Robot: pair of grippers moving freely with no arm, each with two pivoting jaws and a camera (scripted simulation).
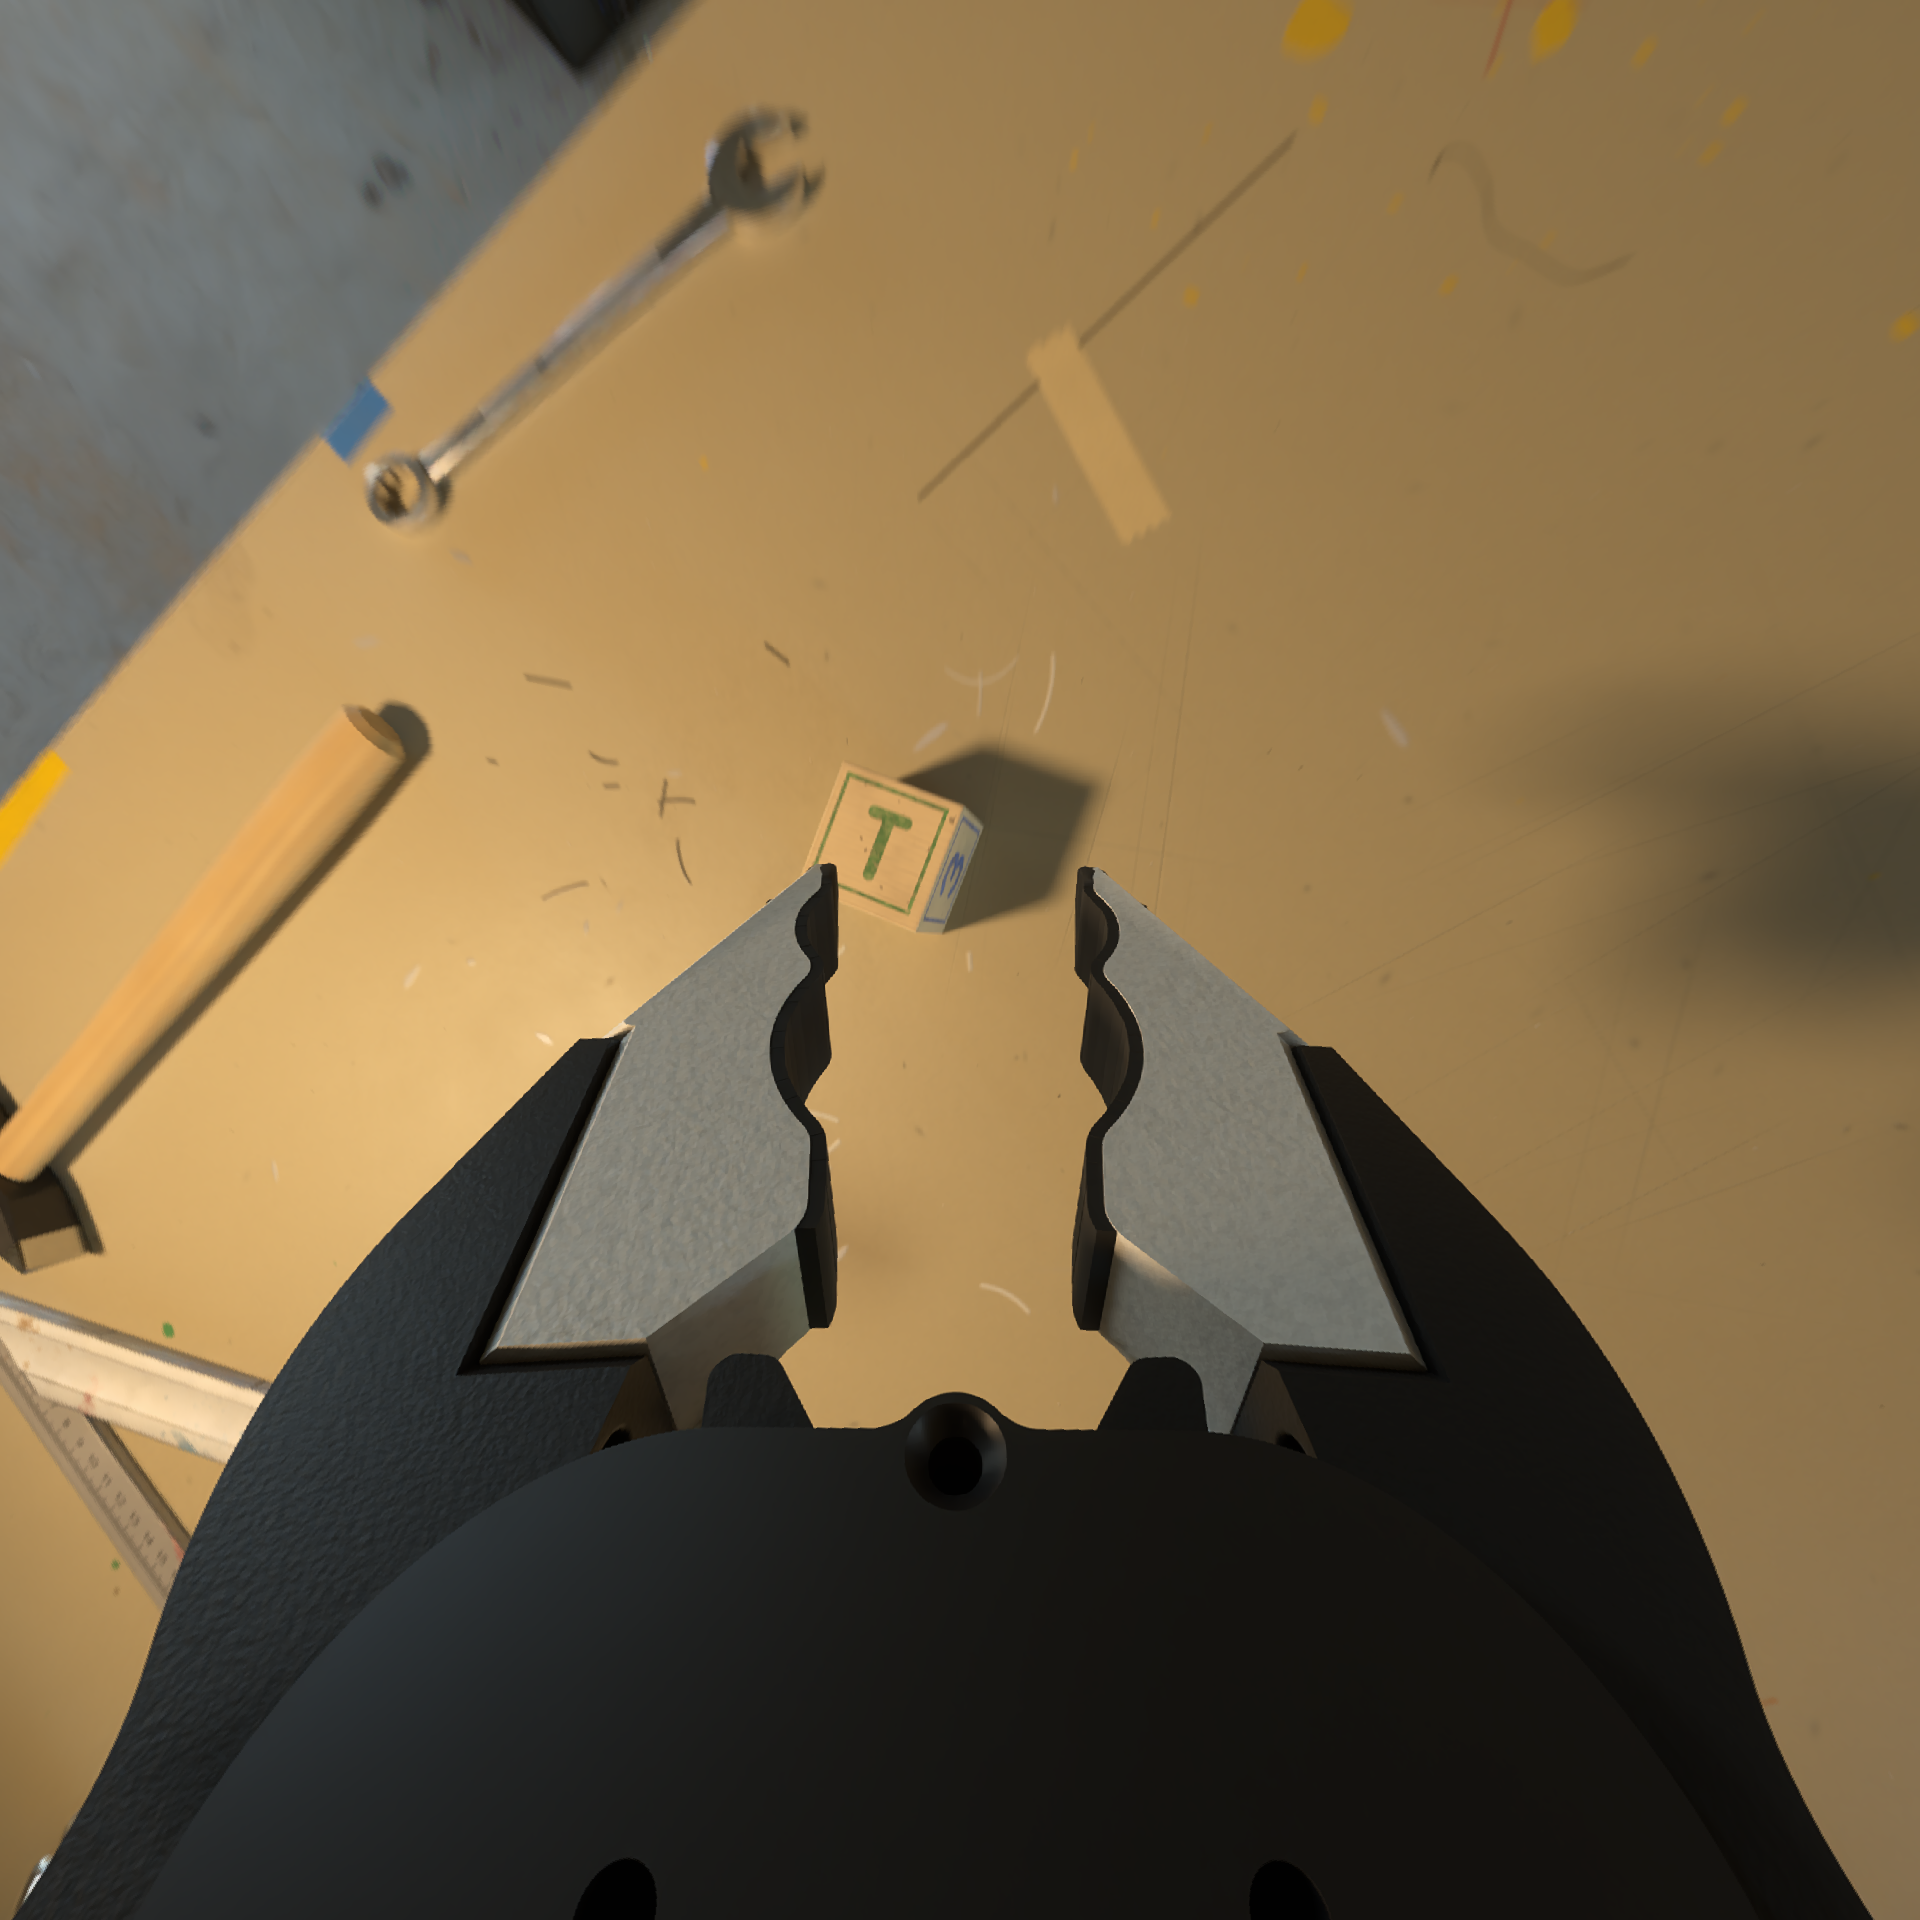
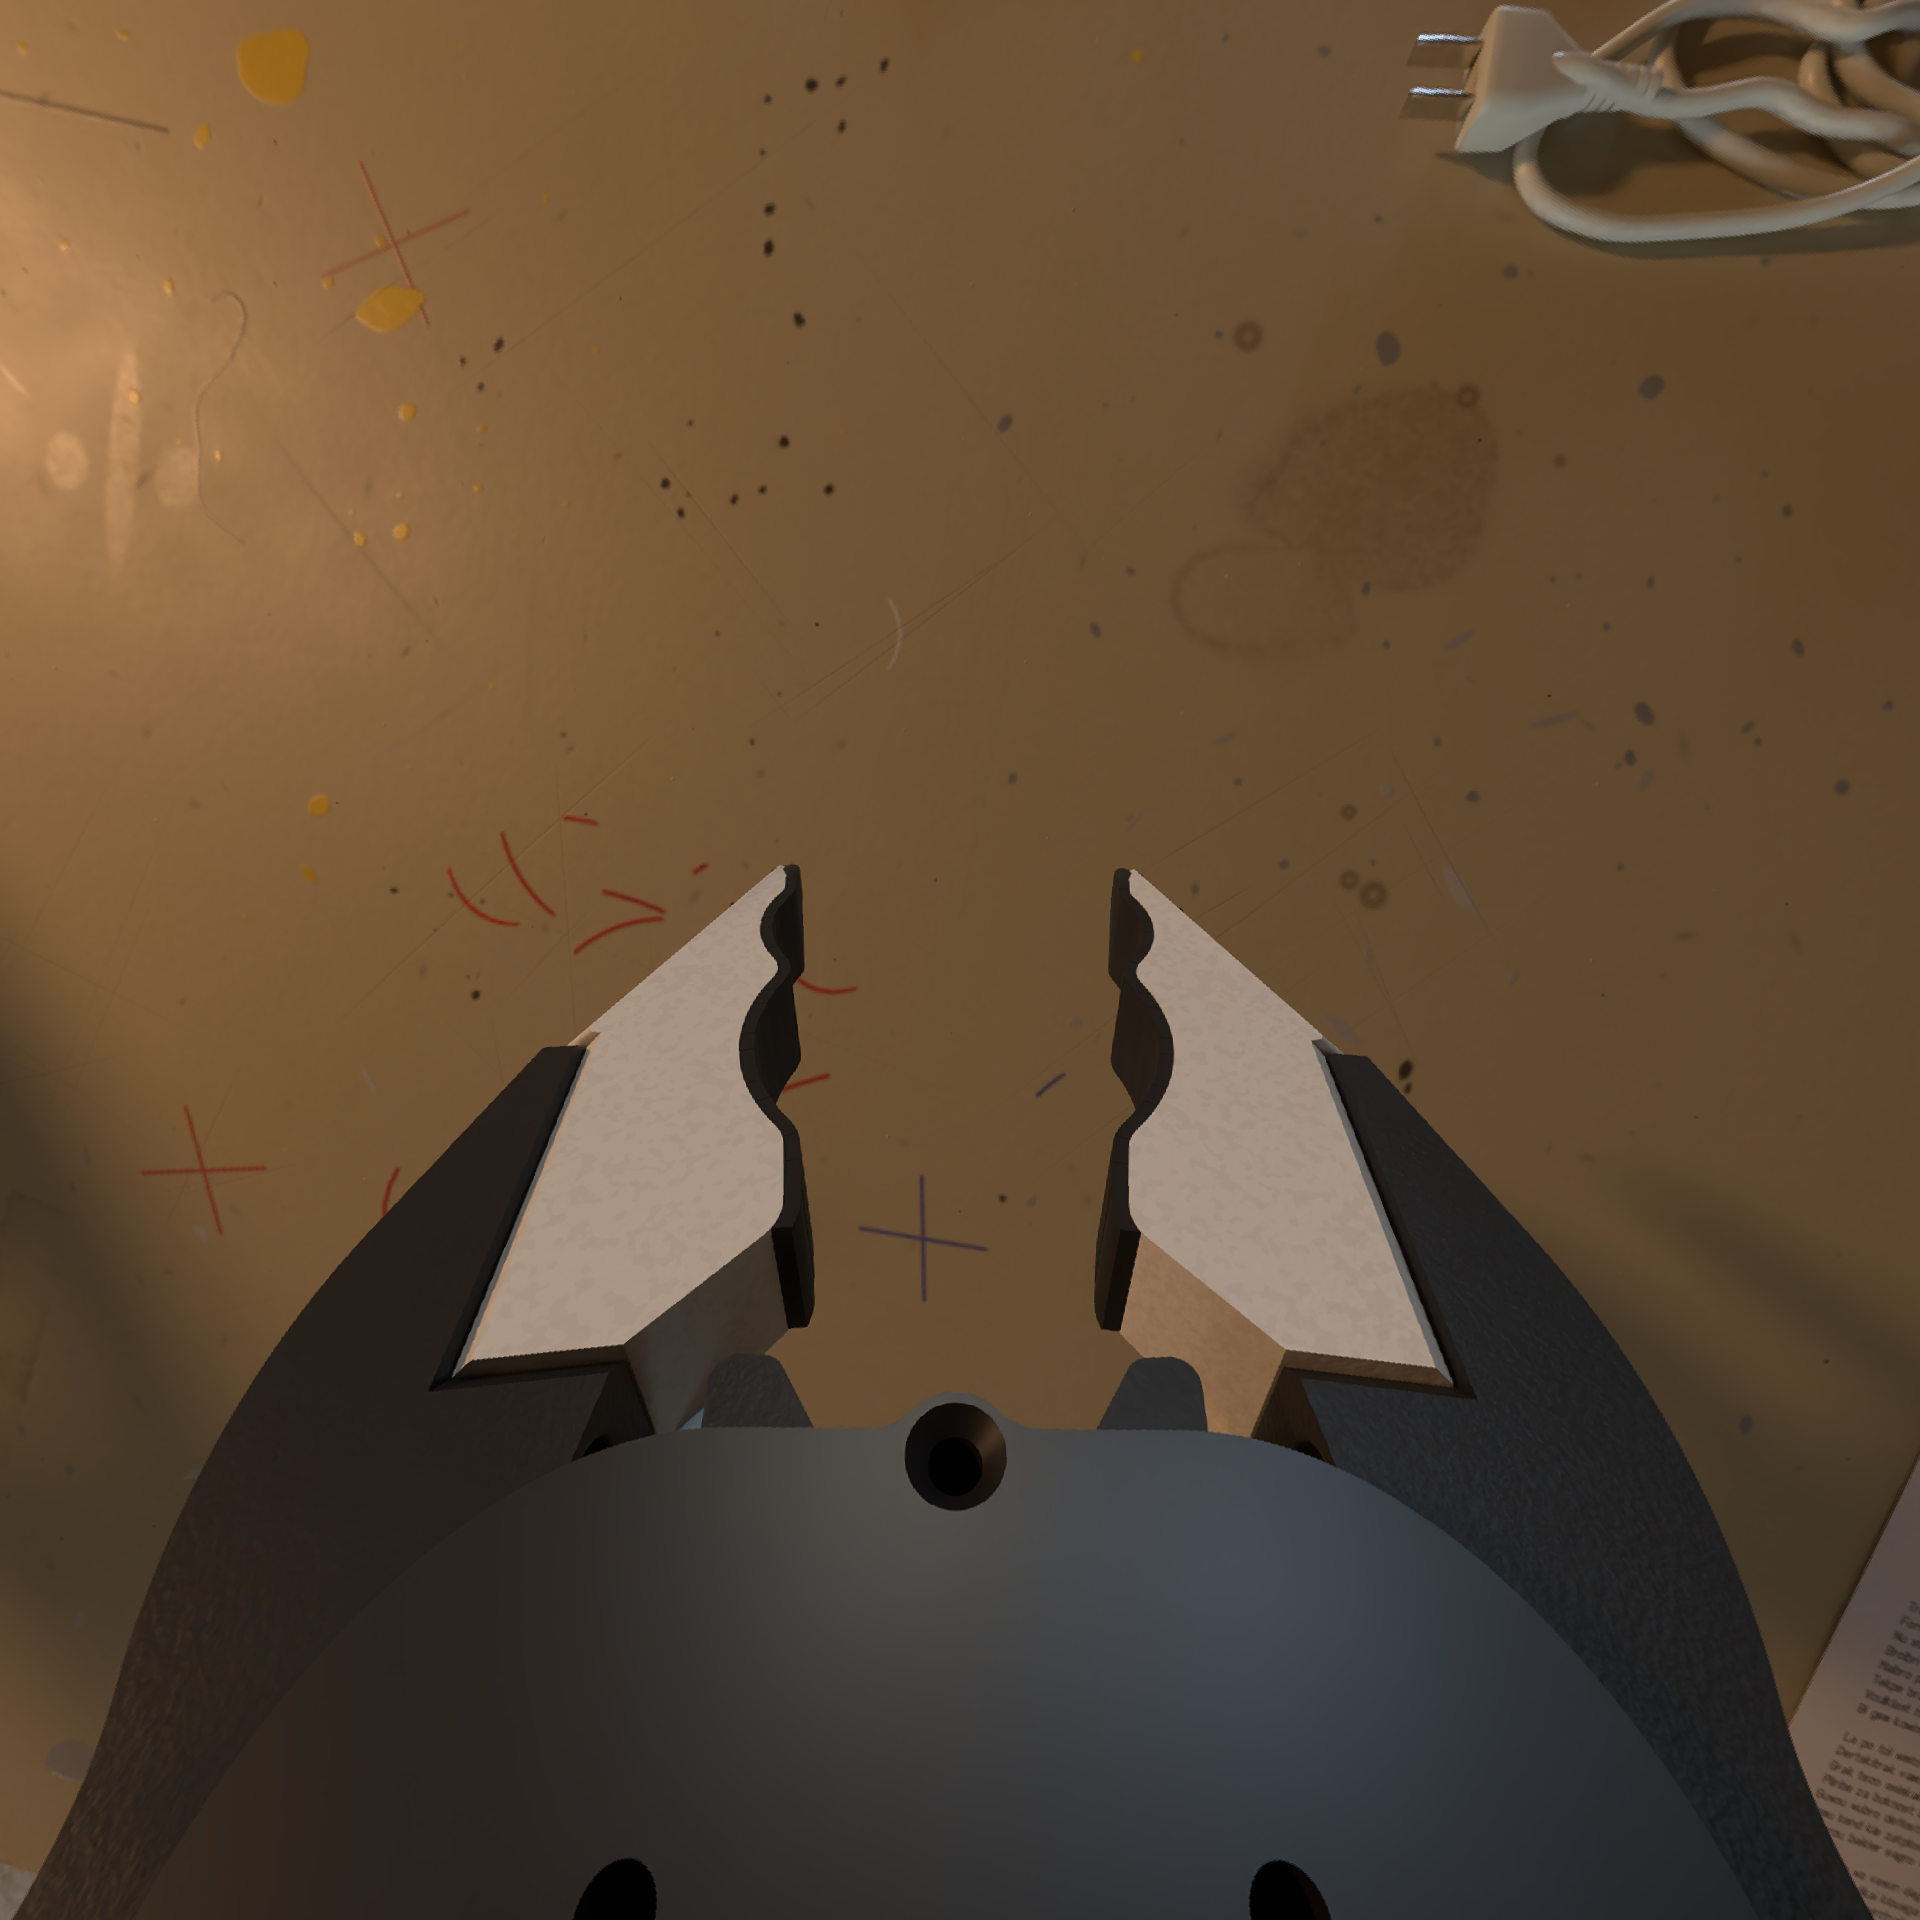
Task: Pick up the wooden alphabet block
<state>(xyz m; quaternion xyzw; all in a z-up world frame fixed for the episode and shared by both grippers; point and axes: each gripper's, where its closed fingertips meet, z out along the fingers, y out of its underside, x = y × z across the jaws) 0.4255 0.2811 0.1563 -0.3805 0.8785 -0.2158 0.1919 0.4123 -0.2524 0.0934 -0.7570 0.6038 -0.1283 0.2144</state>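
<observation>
Hovering left tool (image 1: 956, 883), gaping wide, gripping nothing, above wooden alphabet block (image 1: 883, 847) at eleven o'clock, readying descent; idling right tool (image 2: 956, 883), likewise spread, empty.

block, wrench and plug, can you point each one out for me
block (image 1: 881, 844), left wrist view, on its top face
wrench (image 1: 582, 322), left wrist view, on the middle of its shaft
plug (image 2: 1507, 83), right wrist view, on its pale body behind the prongs
</observation>
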